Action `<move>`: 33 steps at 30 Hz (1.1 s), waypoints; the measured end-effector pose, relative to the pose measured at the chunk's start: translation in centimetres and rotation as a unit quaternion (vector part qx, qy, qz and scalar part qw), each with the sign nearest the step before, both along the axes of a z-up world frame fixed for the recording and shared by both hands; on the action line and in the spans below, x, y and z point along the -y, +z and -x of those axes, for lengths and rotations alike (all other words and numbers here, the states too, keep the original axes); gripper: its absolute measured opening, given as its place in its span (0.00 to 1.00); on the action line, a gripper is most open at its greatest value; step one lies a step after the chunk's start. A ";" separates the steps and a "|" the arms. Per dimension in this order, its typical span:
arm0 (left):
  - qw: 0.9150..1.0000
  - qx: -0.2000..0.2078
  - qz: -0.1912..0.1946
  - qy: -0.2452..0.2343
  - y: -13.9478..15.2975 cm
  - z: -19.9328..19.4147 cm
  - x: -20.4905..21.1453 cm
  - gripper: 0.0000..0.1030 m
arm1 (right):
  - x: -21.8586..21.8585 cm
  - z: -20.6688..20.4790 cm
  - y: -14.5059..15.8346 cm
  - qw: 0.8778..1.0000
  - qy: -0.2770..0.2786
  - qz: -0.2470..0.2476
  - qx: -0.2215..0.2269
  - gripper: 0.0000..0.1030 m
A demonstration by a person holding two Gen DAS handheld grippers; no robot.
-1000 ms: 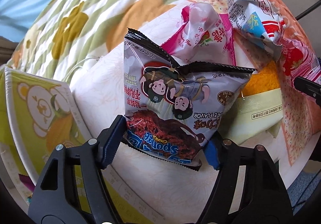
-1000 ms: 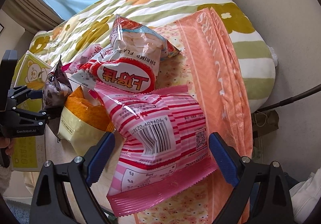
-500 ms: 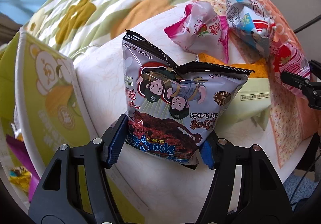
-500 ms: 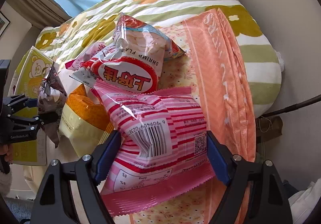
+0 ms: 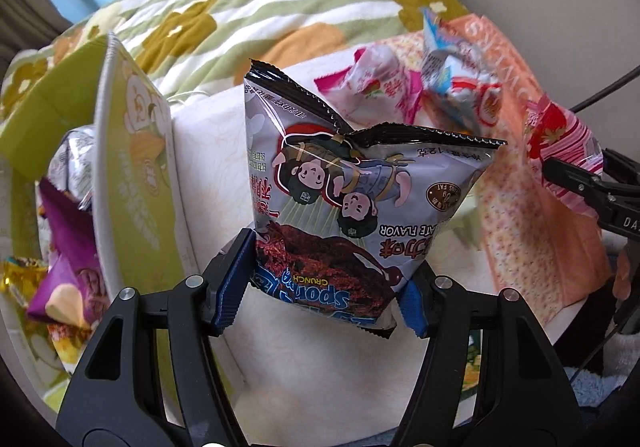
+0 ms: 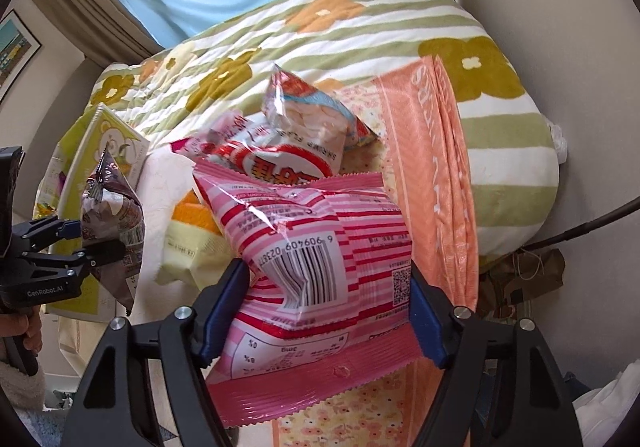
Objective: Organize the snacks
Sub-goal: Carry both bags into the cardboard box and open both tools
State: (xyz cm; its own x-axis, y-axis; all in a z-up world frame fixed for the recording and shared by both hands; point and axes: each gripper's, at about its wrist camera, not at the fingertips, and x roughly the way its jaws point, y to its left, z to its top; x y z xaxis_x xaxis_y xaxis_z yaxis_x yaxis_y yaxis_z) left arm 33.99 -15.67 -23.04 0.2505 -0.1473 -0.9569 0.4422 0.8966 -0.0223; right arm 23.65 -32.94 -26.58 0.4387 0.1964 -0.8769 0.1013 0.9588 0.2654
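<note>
The left gripper (image 5: 326,283) pinches the lower end of a grey chocolate-snack bag (image 5: 352,203), held upside down above the white counter (image 5: 208,151), just right of the green bear-printed box (image 5: 132,167) that holds other packets. The right gripper (image 6: 326,311) has just been closing, and its blue pads now press both sides of a pink striped packet (image 6: 320,259). Beyond it lie a shrimp-chip bag (image 6: 296,151) and a yellow pack (image 6: 192,243).
</note>
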 end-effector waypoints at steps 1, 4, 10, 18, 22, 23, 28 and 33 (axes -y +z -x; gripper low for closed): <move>1.000 0.008 0.007 0.007 0.9 0.5 -0.2 0.59 | -0.1 0.1 0.5 1.000 0.004 0.002 0.004 0.69; 0.999 0.028 0.026 0.025 3.3 1.7 -0.9 0.59 | -0.5 0.3 2.0 1.000 0.020 0.009 0.017 0.69; 0.994 0.063 0.058 0.066 8.2 2.9 -3.8 0.59 | -2.2 0.1 5.1 0.996 0.067 0.018 0.048 0.69; 0.986 0.120 0.058 0.105 13.1 2.9 -9.8 0.59 | -7.5 -1.8 9.5 0.985 0.134 0.025 0.103 0.69; 0.982 0.137 0.062 0.118 14.7 1.7 -14.0 0.59 | -11.6 -2.8 11.4 0.976 0.170 0.036 0.132 0.69; 0.981 0.137 0.062 0.121 15.0 1.2 -14.9 0.59 | -12.9 -3.2 11.9 0.973 0.178 0.039 0.139 0.69; 0.981 0.142 0.039 0.130 15.5 -1.7 -20.1 0.59 | -18.1 -5.2 13.4 0.966 0.202 0.035 0.159 0.69; 0.984 0.119 0.026 0.130 14.1 -5.7 -25.2 0.59 | -24.3 -8.1 13.3 0.963 0.218 0.028 0.153 0.69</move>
